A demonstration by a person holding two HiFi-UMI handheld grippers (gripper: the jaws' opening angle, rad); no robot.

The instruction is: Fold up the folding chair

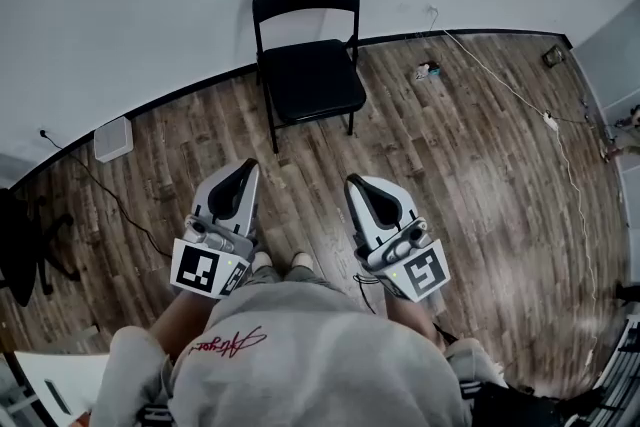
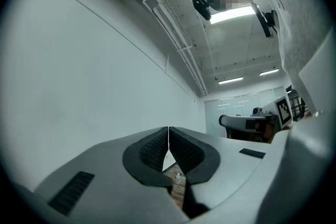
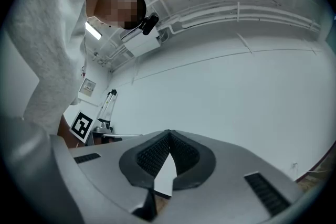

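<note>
Surveying from the left in the head view, I note a white box (image 1: 113, 138) low against the wall (image 1: 150, 5), well clear of the work. My left gripper (image 1: 246, 168) is held in front of my body, pointing ahead and slightly upward. Its own view shows the ribbed pads meeting along one line with nothing between them, so it is fully closed and empty. The folding chair (image 1: 311, 79) stands unfolded on the wood floor (image 1: 450, 165), ahead of both grippers and well apart from them. Its backrest is at the wall, its seat is flat and its front edge faces me. My right gripper (image 1: 353, 182) mirrors the left and is likewise closed tight on nothing, as its own view confirms. A thin white cable (image 1: 500, 80) trails over the floor further right, away from the chair. In my judgement folding has not begun. The chair lies almost midway between the lines of the two grippers, so neither hand is clearly nearer. I must advance on it before either can reach the seat or backrest.
</note>
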